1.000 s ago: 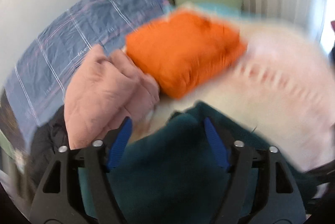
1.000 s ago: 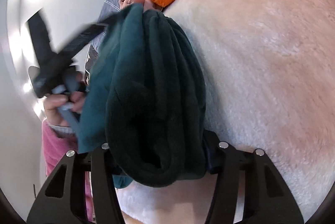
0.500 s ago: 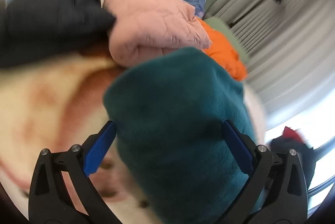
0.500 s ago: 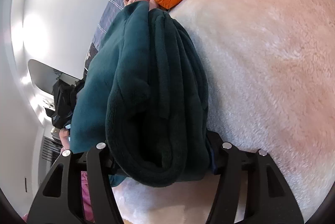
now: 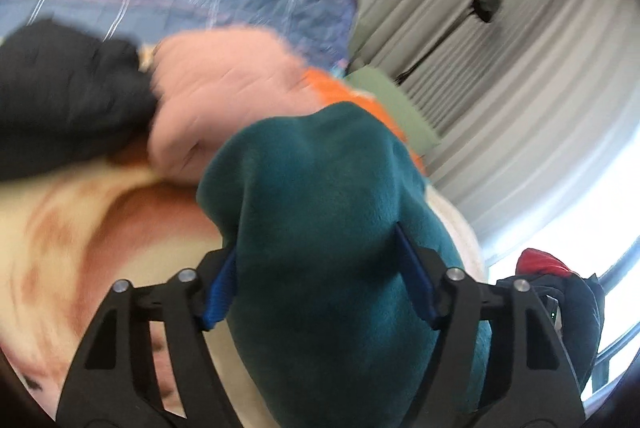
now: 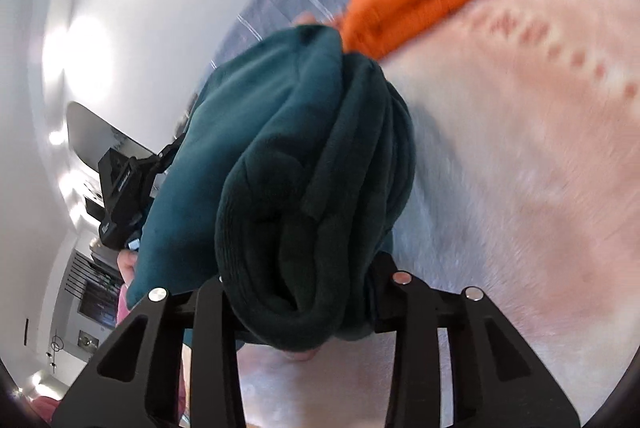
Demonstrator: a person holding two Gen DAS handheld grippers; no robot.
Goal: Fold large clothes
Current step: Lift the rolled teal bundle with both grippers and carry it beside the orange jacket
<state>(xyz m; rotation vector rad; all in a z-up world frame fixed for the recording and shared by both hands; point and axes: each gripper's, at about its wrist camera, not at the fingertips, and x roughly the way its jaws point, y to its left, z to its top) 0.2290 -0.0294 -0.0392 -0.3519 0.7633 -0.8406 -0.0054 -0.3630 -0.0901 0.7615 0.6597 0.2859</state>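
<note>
Since the earlier frames, both grippers' jaws have been closing on the teal fleece garment (image 5: 332, 228), and the bundle now rides higher against the folded stack. In the right wrist view the orange jacket (image 6: 412, 0) sits further down the picture than before, and the background blurs.

Step in hand, as judged: transfer of the folded garment toward the stack of finished items. The garment is doubled into a thick roll, held between both tools above the cream-and-pink blanket (image 6: 520, 168).

Left gripper (image 5: 320, 284): jaws moderately wide, both blue pads pressed into the sides of the fleece. Right gripper (image 6: 300, 292): jaws narrower, clamped on the rolled end of the same garment, whose layers bulge out ahead of the fingers.

Ahead of the left gripper lie a pink quilted garment (image 5: 224, 92) and a black garment (image 5: 68, 88), with the orange jacket just behind the teal bundle.

Next move calls for level carriage, keeping both grips equal so the layers do not slip, then lowering the bundle beside or onto the stack before release.
</note>
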